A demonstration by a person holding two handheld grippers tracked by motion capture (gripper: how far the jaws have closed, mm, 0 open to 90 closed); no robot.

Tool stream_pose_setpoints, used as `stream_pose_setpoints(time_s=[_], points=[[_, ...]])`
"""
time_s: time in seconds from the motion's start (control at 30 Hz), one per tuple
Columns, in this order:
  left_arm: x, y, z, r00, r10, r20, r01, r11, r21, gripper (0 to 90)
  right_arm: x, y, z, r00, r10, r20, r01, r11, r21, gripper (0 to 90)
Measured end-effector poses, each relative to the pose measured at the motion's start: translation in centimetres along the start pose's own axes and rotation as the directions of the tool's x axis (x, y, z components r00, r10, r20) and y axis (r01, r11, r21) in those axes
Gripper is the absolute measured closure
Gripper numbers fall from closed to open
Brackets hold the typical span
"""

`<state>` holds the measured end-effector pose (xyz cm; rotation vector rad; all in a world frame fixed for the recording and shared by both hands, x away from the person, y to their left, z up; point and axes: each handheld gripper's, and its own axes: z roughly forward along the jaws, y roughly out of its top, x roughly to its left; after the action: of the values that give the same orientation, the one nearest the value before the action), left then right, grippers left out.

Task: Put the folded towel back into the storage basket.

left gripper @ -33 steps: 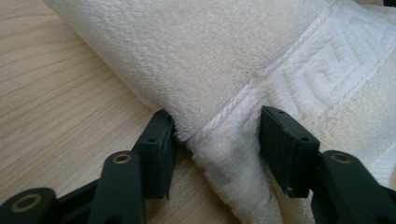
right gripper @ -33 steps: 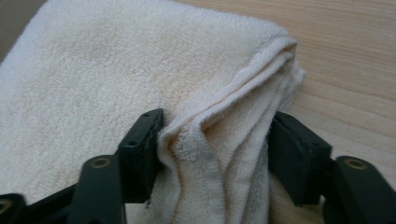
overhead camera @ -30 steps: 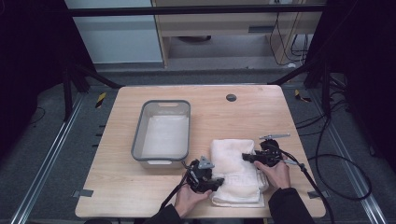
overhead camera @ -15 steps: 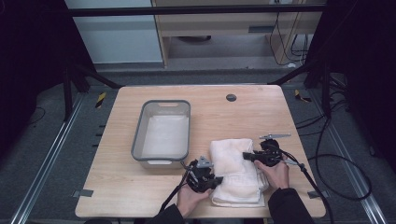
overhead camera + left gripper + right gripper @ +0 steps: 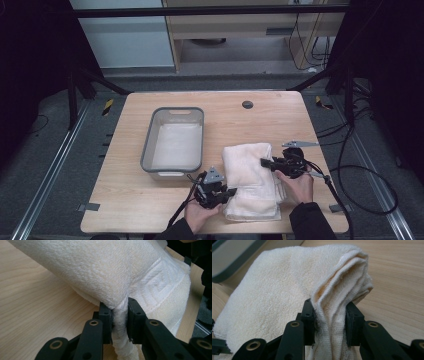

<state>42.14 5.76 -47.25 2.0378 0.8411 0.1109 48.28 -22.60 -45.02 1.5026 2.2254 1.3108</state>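
Two tongs [image 5: 231,191] [image 5: 264,162], one towel [image 5: 250,165], one tray [image 5: 172,171]

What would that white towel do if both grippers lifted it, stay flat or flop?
The towel would probably sag between the left gripper and right gripper: its folds already bunch softly in both. Its looped pile looks grippy, so slipping seems unlikely. The folded layers might fall open.

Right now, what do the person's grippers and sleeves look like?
Both are black two-jaw grippers: left gripper, right gripper. Each carries a grey three-cornered plate on top and trails a black cable. The jaws end in flat rectangular black pads. The sleeves are dark.
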Motion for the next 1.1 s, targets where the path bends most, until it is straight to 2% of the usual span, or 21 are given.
stream_pose_setpoints(time_s=[0.3, 0.37, 0.6, 0.63, 1.1], points=[[0.0, 0.7, -1.8, 0.9998, 0.02, 0.008, -0.019, 0.998, -0.06, 75.8, 1.1, 0.9, -1.5, 0.9995, -0.018, -0.026, 0.016, 0.998, -0.064, 66.7], [-0.1, 1.0, -2.3, 0.9998, 0.013, 0.014, -0.012, 0.9969, -0.077, 75.9, 1.3, 1.1, -1.9, 0.9993, -0.022, -0.03, 0.019, 0.996, -0.082, 66.7], [-0.1, 1.5, -3.0, 0.9996, 0.018, 0.02, -0.016, 0.9954, -0.095, 75.9, 1.9, 1.6, -2.7, 0.999, -0.028, -0.036, 0.023, 0.993, -0.115, 66.7], [-0.2, 1.7, -3.3, 0.9997, 0.016, 0.019, -0.014, 0.9938, -0.11, 75.9, 1.9, 1.7, -2.8, 0.9988, -0.028, -0.04, 0.023, 0.992, -0.124, 66.7], [-0.6, 3.1, -5.1, 0.9992, 0.039, -0.008, -0.04, 0.9874, -0.153, 75.9, 2.9, 2.9, -4.2, 0.9981, -0.044, -0.043, 0.035, 0.982, -0.188, 66.7]])
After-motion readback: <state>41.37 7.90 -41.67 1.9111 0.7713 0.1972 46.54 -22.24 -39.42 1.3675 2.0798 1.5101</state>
